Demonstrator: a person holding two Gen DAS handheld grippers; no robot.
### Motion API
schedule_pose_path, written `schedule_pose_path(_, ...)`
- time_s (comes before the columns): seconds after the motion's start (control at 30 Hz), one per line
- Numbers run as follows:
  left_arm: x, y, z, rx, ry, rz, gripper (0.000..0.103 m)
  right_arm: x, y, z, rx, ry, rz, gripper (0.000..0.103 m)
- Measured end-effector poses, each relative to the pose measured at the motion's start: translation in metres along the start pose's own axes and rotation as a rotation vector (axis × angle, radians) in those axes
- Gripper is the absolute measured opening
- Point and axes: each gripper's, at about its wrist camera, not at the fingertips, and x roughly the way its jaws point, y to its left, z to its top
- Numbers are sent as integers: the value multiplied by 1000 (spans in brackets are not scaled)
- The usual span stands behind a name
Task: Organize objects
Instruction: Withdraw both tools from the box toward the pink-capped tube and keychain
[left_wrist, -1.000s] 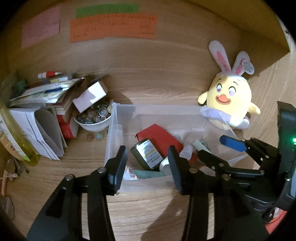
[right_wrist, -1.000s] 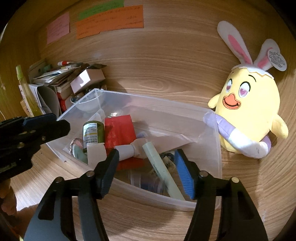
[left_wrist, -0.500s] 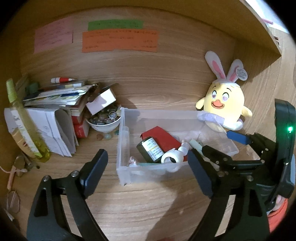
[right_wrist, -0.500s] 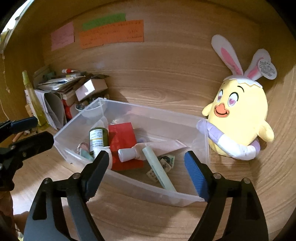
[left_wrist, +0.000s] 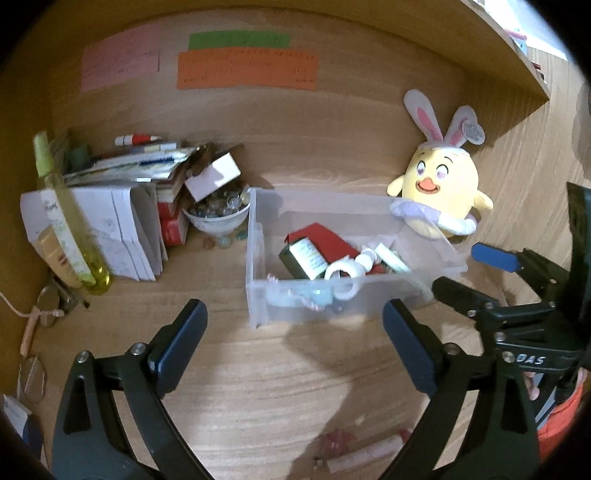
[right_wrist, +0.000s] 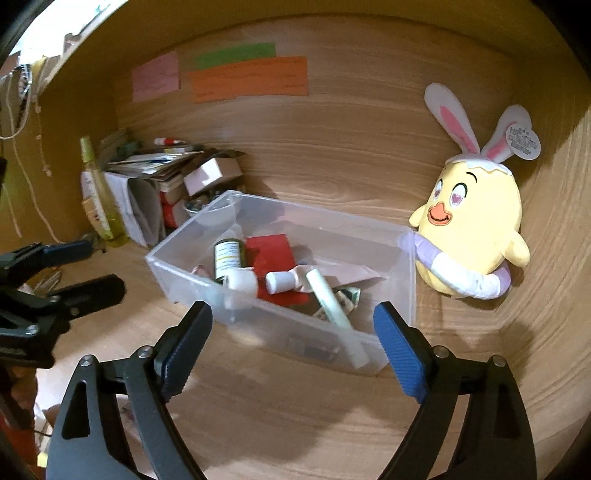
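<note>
A clear plastic bin (left_wrist: 258, 258) (right_wrist: 402, 288) stands on the wooden desk. It holds a dark green bottle (left_wrist: 304, 256) (right_wrist: 227, 258), a red packet (left_wrist: 325, 240), a small white bottle (right_wrist: 280, 282), a pale green tube (right_wrist: 328, 302) and a white ring (left_wrist: 341, 275). My left gripper (left_wrist: 293, 325) hovers just in front of the bin, jaws opening, nothing between them. My right gripper (right_wrist: 292, 317) is near the bin's front right corner, jaws also opening and empty. It also shows as the right gripper (left_wrist: 476, 273) in the left wrist view.
A yellow plush chick (left_wrist: 437, 199) with rabbit ears leans against the bin's far right corner. Left of the bin are a bowl of glass beads (left_wrist: 218, 214), a paper stack (left_wrist: 122, 229) and a yellow spray bottle (left_wrist: 70, 221). Small pink items (left_wrist: 369, 450) lie at the desk's front.
Both grippers have drawn back from the bin, which now looks smaller and farther. Their jaws have spread from fairly narrow to wide. The bin's contents have not moved.
</note>
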Motion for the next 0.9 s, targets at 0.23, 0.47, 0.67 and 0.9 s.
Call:
schedule_pose_path(0.23,-1,5,-24,17,54,45,97,-18,13,-15,-35,-9,21,89)
schedule_pose_path(0.47,6,20,-51,-21,130,76,97,-19,22,-35,-35,32,41,89)
schedule_pose_path(0.67,8,33,-68,-81,177,83,97,-20,31,-55,-30,61,73,89)
schedule_pose_path(0.9,3,44,-81,-127,191,88,97,-17,53,-76,-84,110,138,89)
